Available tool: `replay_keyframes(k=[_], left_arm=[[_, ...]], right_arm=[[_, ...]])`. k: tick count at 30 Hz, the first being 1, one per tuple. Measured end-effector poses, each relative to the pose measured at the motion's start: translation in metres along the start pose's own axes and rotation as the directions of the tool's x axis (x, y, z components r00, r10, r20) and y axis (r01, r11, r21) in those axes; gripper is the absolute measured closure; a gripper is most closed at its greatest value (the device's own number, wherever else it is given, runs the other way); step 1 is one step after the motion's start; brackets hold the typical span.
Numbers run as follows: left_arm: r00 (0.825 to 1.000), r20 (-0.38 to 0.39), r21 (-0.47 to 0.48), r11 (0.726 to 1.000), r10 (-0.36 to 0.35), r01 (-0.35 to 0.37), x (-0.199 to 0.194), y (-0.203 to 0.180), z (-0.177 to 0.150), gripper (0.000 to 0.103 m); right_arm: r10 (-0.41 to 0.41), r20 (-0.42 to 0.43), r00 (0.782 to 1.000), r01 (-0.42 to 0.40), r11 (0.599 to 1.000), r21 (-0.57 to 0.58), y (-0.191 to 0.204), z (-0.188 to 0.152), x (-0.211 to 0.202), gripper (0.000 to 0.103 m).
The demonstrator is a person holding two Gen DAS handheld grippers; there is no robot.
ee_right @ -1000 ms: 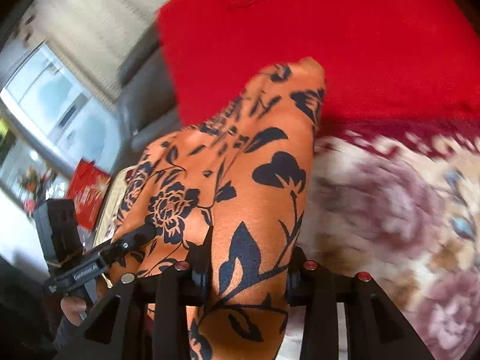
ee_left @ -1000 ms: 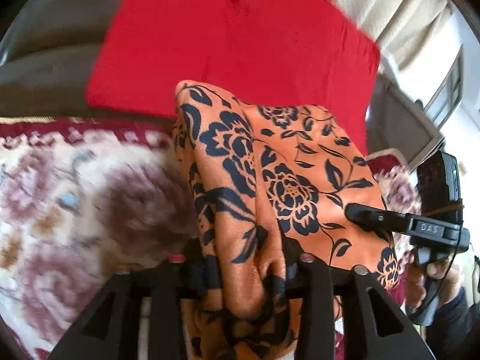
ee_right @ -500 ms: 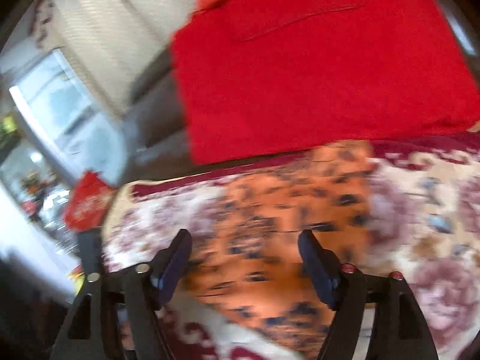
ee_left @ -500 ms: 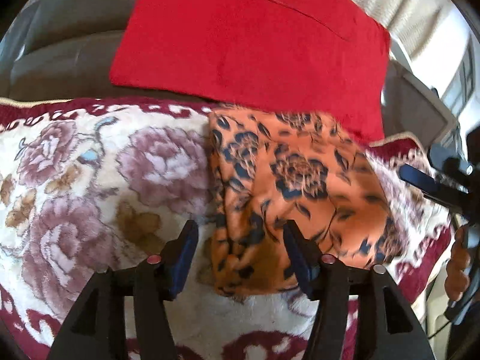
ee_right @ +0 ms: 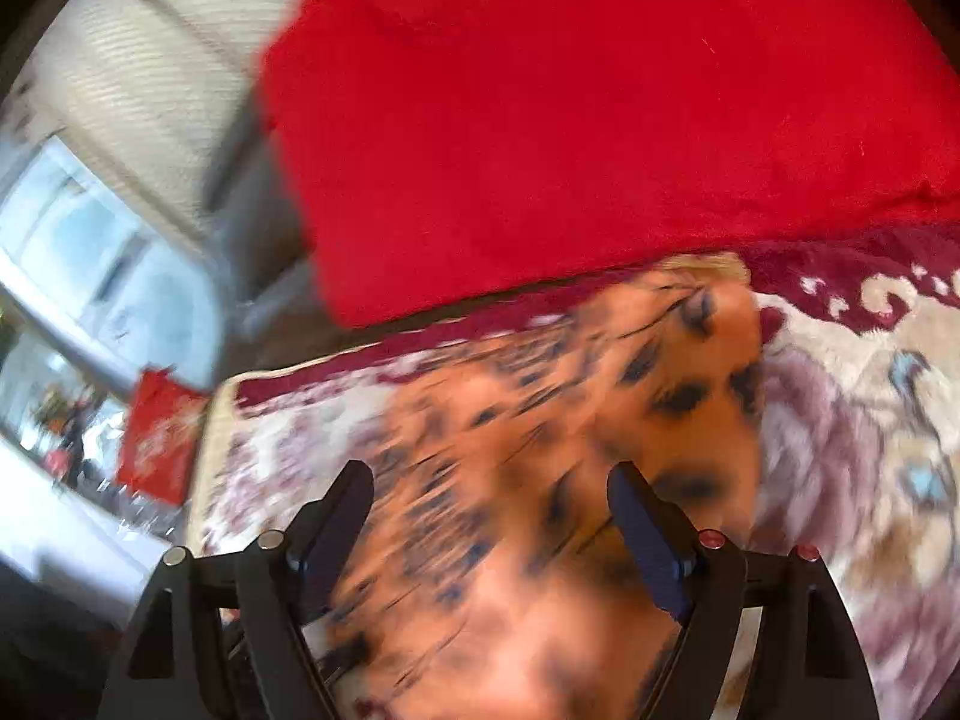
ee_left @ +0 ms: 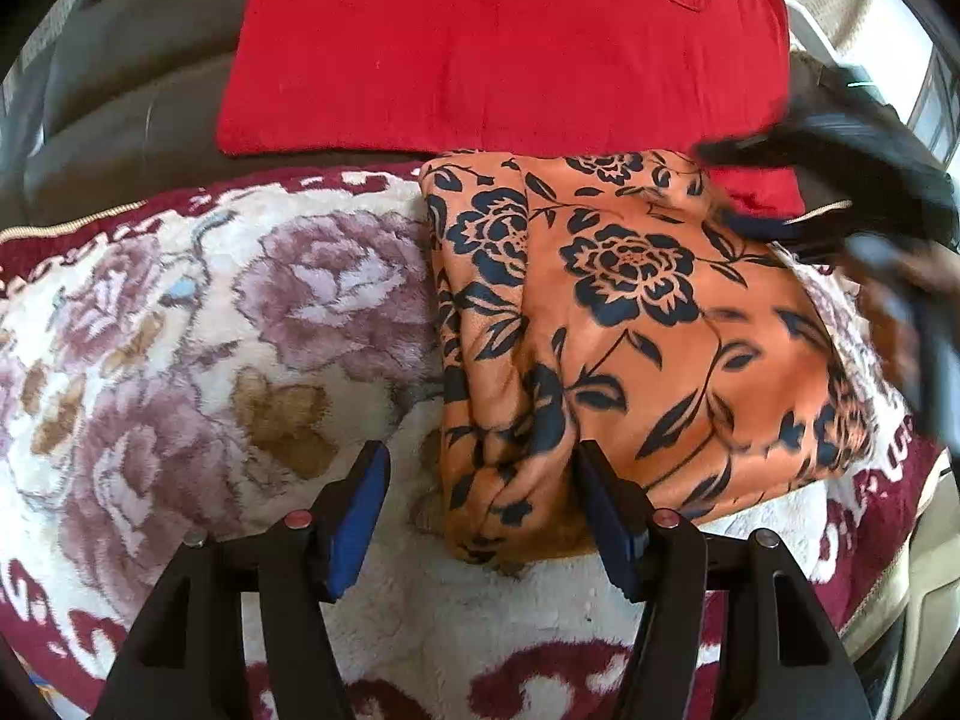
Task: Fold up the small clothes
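Observation:
An orange cloth with a black flower print lies folded on the flowered blanket. My left gripper is open at the cloth's near left corner. That corner lies between the jaws, and the left pad stands clear of it. At the cloth's far right edge my right gripper shows as a dark blur with a hand behind it. In the right wrist view the right gripper is wide open above the blurred cloth, gripping nothing.
A red cushion leans on the grey sofa back just behind the cloth. The blanket's edge and a window lie to the left in the right wrist view, with a red bag below it.
A second ago both grippers were shut on the lifted cloth. Both have opened and the cloth has dropped flat onto the blanket. The right gripper is now sweeping across it, blurred.

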State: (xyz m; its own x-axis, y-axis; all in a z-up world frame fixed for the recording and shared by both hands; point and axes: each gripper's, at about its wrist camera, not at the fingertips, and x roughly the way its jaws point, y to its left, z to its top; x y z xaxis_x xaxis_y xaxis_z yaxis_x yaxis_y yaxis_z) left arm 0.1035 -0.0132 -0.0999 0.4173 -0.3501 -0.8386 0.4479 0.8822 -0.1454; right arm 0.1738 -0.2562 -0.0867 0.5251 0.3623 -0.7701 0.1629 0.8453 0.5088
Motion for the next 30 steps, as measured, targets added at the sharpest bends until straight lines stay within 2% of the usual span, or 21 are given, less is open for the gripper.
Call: replay_keyframes(k=[1, 3, 5, 8, 12, 14, 17, 19, 21, 23, 25, 30], left_arm=[[1.0, 0.006, 0.0, 1.0, -0.003, 0.003, -0.005, 0.0, -0.001, 0.039], [1.0, 0.02, 0.013, 1.0, 0.015, -0.015, -0.012, 0.0, -0.003, 0.038], [0.999, 0.041, 0.025, 0.999, 0.03, -0.031, -0.021, -0.003, -0.002, 0.036], [0.998, 0.05, 0.026, 0.999, 0.033, -0.034, -0.022, -0.006, 0.001, 0.035], [0.997, 0.06, 0.024, 0.999, 0.04, -0.042, -0.026, -0.01, -0.001, 0.035], [0.997, 0.064, 0.02, 0.998, 0.051, -0.053, -0.032, -0.012, -0.004, 0.034], [0.995, 0.073, 0.029, 0.997, 0.07, -0.073, -0.04, -0.014, -0.006, 0.032], [0.989, 0.107, 0.022, 0.994, 0.102, -0.104, -0.049, -0.014, -0.008, 0.024], [0.981, 0.15, 0.0, 0.992, 0.124, -0.126, -0.059, -0.013, -0.01, 0.017], [0.97, 0.191, -0.018, 0.988, 0.151, -0.151, -0.068, -0.014, -0.013, 0.014], [0.962, 0.216, -0.025, 0.985, 0.17, -0.169, -0.074, -0.015, -0.016, 0.014], [0.957, 0.198, -0.011, 0.977, 0.21, -0.212, -0.077, -0.024, -0.017, 0.014]], right_arm=[[0.009, -0.022, 1.0, -0.007, 0.999, 0.048, -0.015, 0.009, 0.012, 0.02], [0.033, 0.02, 0.999, -0.035, 0.995, 0.094, -0.018, 0.013, 0.005, 0.02], [0.056, 0.062, 0.997, -0.059, 0.996, 0.061, -0.003, 0.005, -0.013, 0.02], [0.029, 0.067, 0.997, -0.027, 0.999, -0.021, 0.019, -0.028, -0.039, 0.02], [0.085, 0.046, 0.995, -0.08, 0.993, -0.088, 0.033, -0.085, -0.055, 0.018], [0.053, 0.047, 0.997, -0.048, 0.993, -0.105, 0.023, -0.104, -0.049, 0.018], [0.026, 0.108, 0.994, -0.019, 0.997, -0.069, 0.027, -0.107, -0.07, 0.018], [0.043, 0.183, 0.982, -0.02, 0.992, -0.127, 0.047, -0.115, -0.098, 0.018], [0.023, 0.229, 0.973, 0.016, 0.986, -0.167, 0.057, -0.127, -0.113, 0.015], [-0.008, 0.228, 0.974, 0.057, 0.976, -0.208, 0.064, -0.149, -0.119, 0.015], [-0.058, 0.202, 0.978, 0.099, 0.975, -0.2, 0.065, -0.174, -0.113, 0.014], [-0.114, 0.19, 0.975, 0.147, 0.974, -0.172, 0.053, -0.225, -0.106, 0.014]])
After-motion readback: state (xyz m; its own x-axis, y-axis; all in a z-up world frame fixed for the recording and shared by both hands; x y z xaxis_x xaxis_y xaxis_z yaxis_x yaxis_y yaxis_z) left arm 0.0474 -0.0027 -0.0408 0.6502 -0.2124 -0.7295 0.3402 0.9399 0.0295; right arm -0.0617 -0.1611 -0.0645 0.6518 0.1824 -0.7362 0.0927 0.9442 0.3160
